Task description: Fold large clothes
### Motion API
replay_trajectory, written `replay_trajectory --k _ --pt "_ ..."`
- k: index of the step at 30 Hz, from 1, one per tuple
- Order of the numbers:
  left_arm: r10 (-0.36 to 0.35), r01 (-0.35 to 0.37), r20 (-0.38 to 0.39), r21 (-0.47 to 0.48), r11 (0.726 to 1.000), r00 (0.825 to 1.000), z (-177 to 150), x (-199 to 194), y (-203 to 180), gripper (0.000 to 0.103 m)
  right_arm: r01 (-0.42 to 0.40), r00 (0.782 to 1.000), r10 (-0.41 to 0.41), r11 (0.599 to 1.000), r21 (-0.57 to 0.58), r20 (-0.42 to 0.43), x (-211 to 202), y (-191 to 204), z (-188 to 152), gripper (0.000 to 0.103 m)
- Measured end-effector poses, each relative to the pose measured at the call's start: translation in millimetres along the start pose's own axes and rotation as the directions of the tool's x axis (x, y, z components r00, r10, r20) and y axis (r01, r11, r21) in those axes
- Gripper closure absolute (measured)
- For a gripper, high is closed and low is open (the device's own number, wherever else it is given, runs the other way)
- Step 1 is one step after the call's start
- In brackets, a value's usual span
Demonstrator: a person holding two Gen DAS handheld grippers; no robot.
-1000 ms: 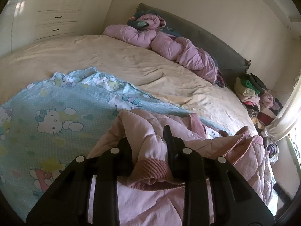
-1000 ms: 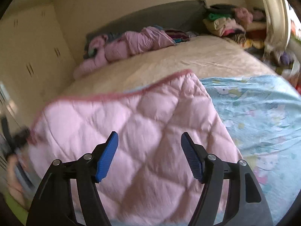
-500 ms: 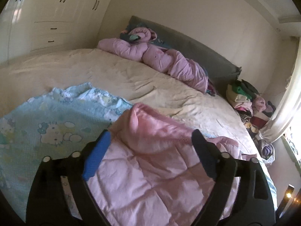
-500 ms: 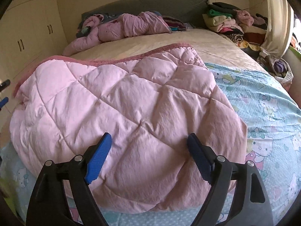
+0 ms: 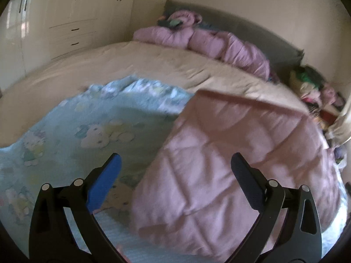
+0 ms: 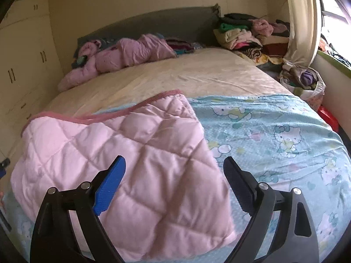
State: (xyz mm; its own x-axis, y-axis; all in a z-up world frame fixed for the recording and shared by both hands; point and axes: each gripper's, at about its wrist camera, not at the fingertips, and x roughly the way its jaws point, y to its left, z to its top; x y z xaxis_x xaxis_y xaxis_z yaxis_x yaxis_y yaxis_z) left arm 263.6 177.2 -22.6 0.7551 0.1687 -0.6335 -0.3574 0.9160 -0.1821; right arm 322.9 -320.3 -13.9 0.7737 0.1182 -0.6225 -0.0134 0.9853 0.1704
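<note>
A pink quilted jacket [image 5: 230,153] [image 6: 131,153] lies folded on the blue cartoon-cat blanket [image 5: 87,131] [image 6: 274,135], its ribbed hem on the far edge. My left gripper [image 5: 175,160] hovers over the jacket's left edge. Its jaws are opening wide and the pads [image 5: 105,182] press on nothing. My right gripper [image 6: 174,161] hovers over the jacket's right edge. Its jaws are opening too, and the blue pad [image 6: 109,186] stays off the cloth. The left wrist view is blurred by motion.
A cream bedsheet [image 6: 186,74] covers the far half of the bed. Bundled pink clothes [image 5: 208,41] [image 6: 122,54] lie along the grey headboard [image 6: 164,22]. A stack of folded clothes [image 6: 245,35], a curtain [image 6: 305,22] and a bag [image 6: 305,81] stand at the right. Wardrobes [image 5: 65,22] line the left wall.
My left gripper has let go of the jacket's ribbed cuff, opened wide and drawn back. The jacket now lies flat and folded. My right gripper's jaws have spread further.
</note>
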Motion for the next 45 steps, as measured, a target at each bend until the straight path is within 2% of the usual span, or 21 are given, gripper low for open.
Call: replay_trajectory --k 1,4,7,10,15,18,19,20,21,22,23,24,25,27,30,35,39,45 --pt "0.010 -0.010 -0.026 0.002 1.000 1.000 -1.6 5.4 2.4 0.010 0.007 1.000 -0.007 1.000 -0.010 -0.013 4.2 -2.0 2.5 0.013" --pt "-0.066 0.067 -0.107 0.009 0.998 0.992 -10.5 21.2 7.5 0.010 0.028 0.998 -0.029 0.999 -0.034 -0.050 16.9 -6.1 9.4 0.013" --pt "-0.064 0.068 -0.166 0.017 0.998 0.984 -19.0 34.2 9.9 0.010 0.016 0.996 -0.018 0.999 -0.030 -0.084 28.6 -11.4 12.8 0.013" --pt "-0.144 0.146 -0.221 -0.004 0.989 0.965 -25.4 40.7 7.7 0.010 0.022 0.994 -0.023 1.000 -0.014 -0.109 41.2 -18.3 18.0 0.013" --pt "-0.146 0.151 -0.219 0.007 0.988 0.965 -29.5 40.3 5.7 0.010 -0.011 0.989 0.012 1.000 0.006 -0.145 58.8 -21.1 21.1 0.013" --pt "-0.162 0.167 -0.221 0.007 0.986 0.962 -27.3 41.8 4.7 0.023 -0.034 0.987 0.035 0.999 0.007 -0.158 67.7 -19.7 21.5 0.013" --pt "-0.165 0.169 -0.219 0.003 0.986 0.962 -26.2 42.1 5.1 0.032 -0.040 0.986 0.041 0.999 0.012 -0.164 71.5 -19.6 20.9 0.014" --pt "-0.166 0.171 -0.214 0.004 0.985 0.963 -25.6 41.6 4.7 0.039 -0.041 0.984 0.044 0.999 0.021 -0.171 75.4 -19.3 19.5 0.019" --pt "-0.169 0.174 -0.206 0.009 0.985 0.964 -25.1 40.5 4.7 0.053 -0.052 0.983 0.056 0.998 0.031 -0.177 77.9 -19.3 18.2 0.035" --pt "-0.175 0.180 -0.202 0.009 0.984 0.964 -25.1 39.6 4.9 0.064 -0.077 0.978 0.083 0.996 0.041 -0.194 81.2 -18.8 16.0 0.043" --pt "-0.195 0.200 -0.194 0.005 0.980 0.961 -24.3 38.9 4.9 0.070 -0.074 0.975 0.080 0.997 0.035 -0.207 83.3 -16.5 13.0 0.047" --pt "-0.218 0.222 -0.183 -0.002 0.975 0.959 -22.6 38.6 4.4 0.078 -0.068 0.977 0.070 0.998 0.020 -0.202 81.9 -14.0 11.7 0.061" --pt "-0.225 0.228 -0.171 -0.006 0.974 0.959 -21.4 36.8 4.4 0.082 -0.069 0.979 0.067 0.998 -0.004 -0.191 78.7 -10.7 9.8 0.072" --pt "-0.234 0.235 -0.140 -0.008 0.972 0.962 -17.2 30.8 3.2 0.086 -0.064 0.988 0.059 0.998 -0.026 -0.142 66.4 -6.4 6.7 0.084" --pt "-0.245 0.246 -0.081 -0.004 0.969 0.966 -7.2 21.2 -1.8 0.087 -0.026 0.999 0.025 0.999 -0.041 -0.030 37.9 -2.4 6.8 0.087" --pt "-0.266 0.265 0.025 0.024 0.964 0.964 13.2 14.3 -14.6 0.088 -0.036 0.994 0.032 0.999 0.028 0.106 12.5 -14.2 29.7 0.088" --pt "-0.239 0.235 0.067 0.059 0.970 0.969 26.6 18.9 -31.0 0.088 -0.007 0.994 0.000 0.998 0.064 0.108 34.0 -16.3 41.4 0.089" --pt "-0.189 0.187 0.055 0.049 0.981 0.980 30.1 42.8 -36.7 0.088 0.012 0.997 -0.023 0.989 0.148 0.073 76.1 -21.7 50.8 0.089"
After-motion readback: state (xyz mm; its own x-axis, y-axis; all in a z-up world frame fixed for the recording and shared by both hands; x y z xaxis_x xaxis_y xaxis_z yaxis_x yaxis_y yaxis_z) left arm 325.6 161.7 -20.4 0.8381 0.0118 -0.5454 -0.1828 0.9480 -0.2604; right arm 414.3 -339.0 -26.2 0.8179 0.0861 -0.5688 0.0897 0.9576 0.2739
